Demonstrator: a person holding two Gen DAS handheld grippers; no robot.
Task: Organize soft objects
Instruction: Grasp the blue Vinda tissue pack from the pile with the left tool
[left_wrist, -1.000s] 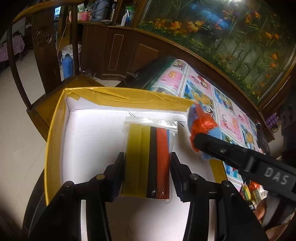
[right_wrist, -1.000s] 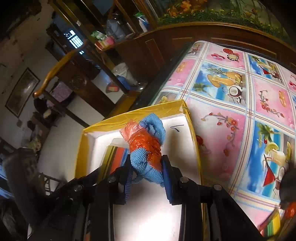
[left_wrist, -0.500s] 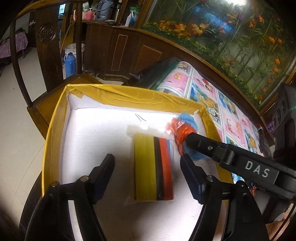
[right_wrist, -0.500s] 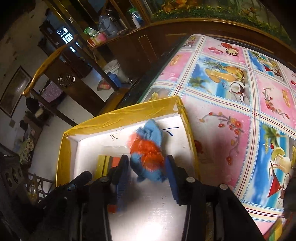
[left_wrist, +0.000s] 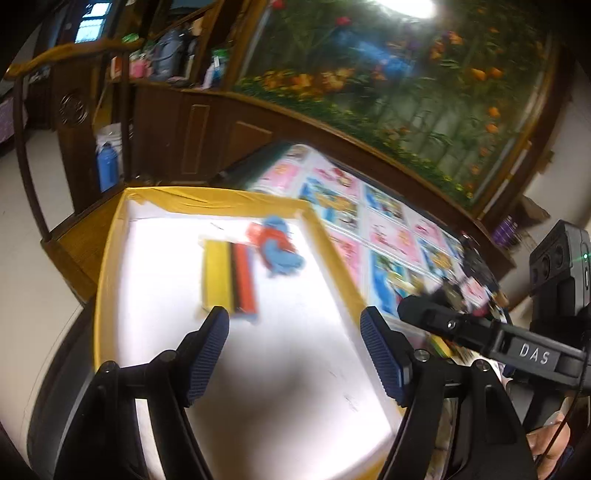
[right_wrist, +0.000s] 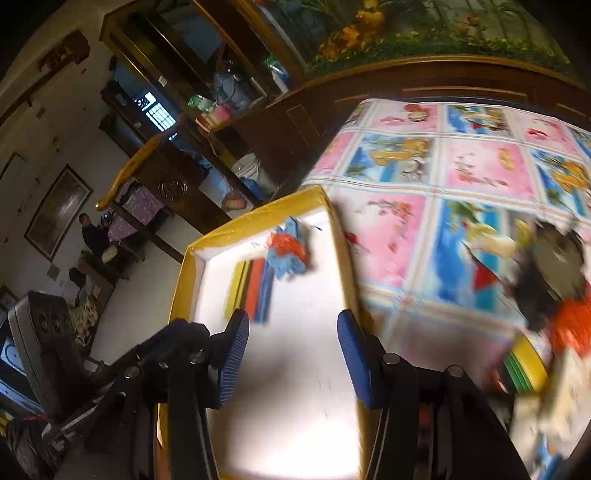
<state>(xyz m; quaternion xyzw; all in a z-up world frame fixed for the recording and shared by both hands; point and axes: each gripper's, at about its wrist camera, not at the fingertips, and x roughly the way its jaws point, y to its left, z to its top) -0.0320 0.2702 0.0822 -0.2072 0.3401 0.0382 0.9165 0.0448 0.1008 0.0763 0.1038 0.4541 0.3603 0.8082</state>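
Since both your tongs, left & right, have just been opening and hold nothing, the bagged yellow-black-red foam sheets and blue-orange cloth bundle lie inside the yellow-rimmed white box, presumably sorted.

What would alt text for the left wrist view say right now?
The left gripper hangs open and empty above a yellow-rimmed white box, its jaws having just opened. In the box lie a bagged stack of coloured sheets and, beside it, a blue and orange cloth bundle. The right gripper reaches in over the patterned tablecloth.
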